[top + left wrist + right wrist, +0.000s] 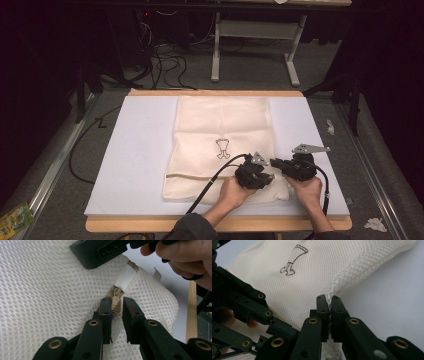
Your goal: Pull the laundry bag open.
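A cream mesh bag [220, 125] lies flat on the white mat [140, 150], with a small drawn figure [223, 148] on it. Both hands work at its near right corner. My left gripper [269, 178] has its jaws closed in on the tan zipper pull [116, 305], just below a white fabric tab [125, 277]; in the left gripper view [116, 306] the pull nearly fills the narrow gap. My right gripper [274, 163] is shut on the bag's seamed edge [337, 281], pinching the mesh between its jaws [329, 305]. The two grippers sit almost tip to tip.
The mat covers a wooden table whose front edge [150, 225] shows near me. Bare mat lies left and right of the bag. Cables [170, 65] and a grey frame leg [216, 50] stand on the floor behind. Paper scraps [375, 224] lie at the right.
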Demonstrator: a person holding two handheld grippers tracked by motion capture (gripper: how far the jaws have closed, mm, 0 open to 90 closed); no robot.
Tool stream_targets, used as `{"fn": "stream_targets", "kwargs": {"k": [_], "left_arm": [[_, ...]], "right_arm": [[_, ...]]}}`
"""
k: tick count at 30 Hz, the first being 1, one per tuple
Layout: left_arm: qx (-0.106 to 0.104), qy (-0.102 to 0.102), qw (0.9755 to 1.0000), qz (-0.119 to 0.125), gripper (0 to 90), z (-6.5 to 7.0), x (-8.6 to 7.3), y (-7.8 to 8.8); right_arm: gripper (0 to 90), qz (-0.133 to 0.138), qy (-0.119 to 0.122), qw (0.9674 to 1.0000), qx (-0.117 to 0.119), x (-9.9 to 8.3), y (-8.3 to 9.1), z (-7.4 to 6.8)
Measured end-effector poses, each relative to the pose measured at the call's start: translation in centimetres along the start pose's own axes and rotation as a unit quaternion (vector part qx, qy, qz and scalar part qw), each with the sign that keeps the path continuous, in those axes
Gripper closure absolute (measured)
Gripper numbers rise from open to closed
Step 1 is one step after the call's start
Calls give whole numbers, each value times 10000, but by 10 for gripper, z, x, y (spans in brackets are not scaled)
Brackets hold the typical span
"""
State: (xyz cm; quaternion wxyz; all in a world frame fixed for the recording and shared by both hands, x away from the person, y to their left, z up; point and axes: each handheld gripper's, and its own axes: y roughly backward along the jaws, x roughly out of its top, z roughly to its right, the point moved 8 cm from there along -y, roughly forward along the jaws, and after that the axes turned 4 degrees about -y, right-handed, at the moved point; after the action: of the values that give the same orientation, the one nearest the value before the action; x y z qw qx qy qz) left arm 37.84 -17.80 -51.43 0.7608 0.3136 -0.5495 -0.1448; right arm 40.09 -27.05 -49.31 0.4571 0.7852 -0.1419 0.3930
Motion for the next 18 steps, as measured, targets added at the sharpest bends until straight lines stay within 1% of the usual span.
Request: {"fn": "stream_targets", "kwargs": {"k": [3,5,6,8,10,12,13,14,17,18], "left_arm": [[7,3,10000,-28,787,0,1,0],[-29,42,10000,-17,802,0,1,0],[-62,93,9999,-31,805,0,1,0],[-55,118,9999,-50,810,0,1,0],[-57,138,9999,-35,810,1,2,1],[-70,152,9999,40,801,1,3,2],[-70,152,9999,40,767,1,3,2],[-125,215,9997,53,759,1,4,1],[-134,217,9997,44,774,2,3,-1],[-102,246,9996,26,789,2,3,-1]], "right_arm": [[884,-18,-11,10000,-10,0,1,0],[884,-12,-5,10000,-12,0,1,1],[884,-9,6,10000,-4,0,1,1],[884,-12,6,10000,-10,0,1,1],[884,16,4,10000,0,0,0,1],[884,28,-23,10000,-6,0,1,1],[884,28,-23,10000,-6,0,1,1],[884,71,-24,10000,3,0,2,2],[884,76,-5,10000,-6,0,2,2],[884,61,-24,10000,-10,-1,2,2]]}}
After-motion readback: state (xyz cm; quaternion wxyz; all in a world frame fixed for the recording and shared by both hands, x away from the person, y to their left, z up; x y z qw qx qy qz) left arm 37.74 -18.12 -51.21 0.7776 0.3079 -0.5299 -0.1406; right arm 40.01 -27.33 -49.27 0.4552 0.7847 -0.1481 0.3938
